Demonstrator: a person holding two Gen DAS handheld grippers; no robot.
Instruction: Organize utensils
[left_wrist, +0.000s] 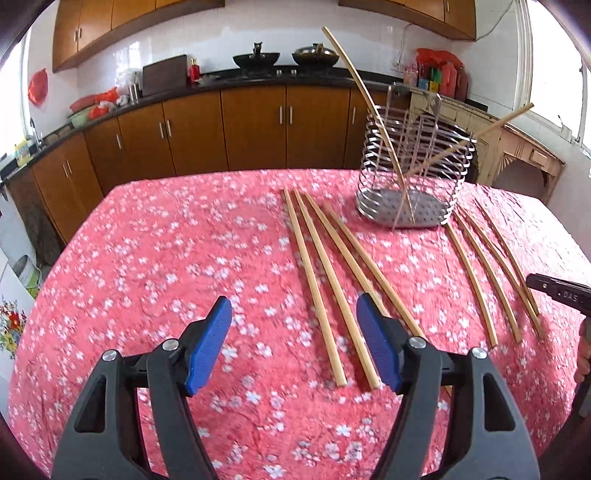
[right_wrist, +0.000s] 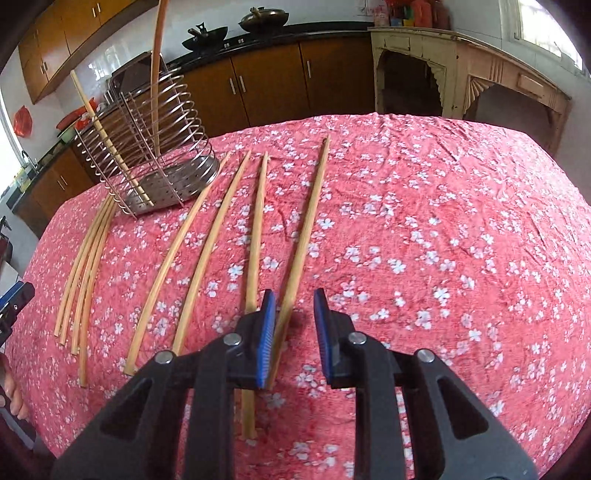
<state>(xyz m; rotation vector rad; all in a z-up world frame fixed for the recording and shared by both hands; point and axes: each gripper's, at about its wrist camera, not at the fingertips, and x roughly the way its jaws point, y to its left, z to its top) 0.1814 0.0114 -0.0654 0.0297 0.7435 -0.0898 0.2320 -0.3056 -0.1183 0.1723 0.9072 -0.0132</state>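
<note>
A wire utensil holder (left_wrist: 415, 173) stands on the red flowered tablecloth (left_wrist: 166, 258) with two chopsticks (left_wrist: 354, 77) leaning in it. It also shows in the right wrist view (right_wrist: 155, 155). Several chopsticks (left_wrist: 325, 280) lie in a left group, several more (left_wrist: 491, 273) in a right group. My left gripper (left_wrist: 293, 343) is open and empty, low over the cloth just left of the left group. My right gripper (right_wrist: 293, 332) is open, its jaws astride the near end of the rightmost chopstick (right_wrist: 306, 229) of the right group. The left group (right_wrist: 85, 277) shows there too.
Brown kitchen cabinets (left_wrist: 221, 125) and a counter with woks (left_wrist: 255, 59) run behind the table. A cream carved side table (right_wrist: 461, 70) stands at the right. The right gripper's tip (left_wrist: 554, 291) shows at the left view's right edge.
</note>
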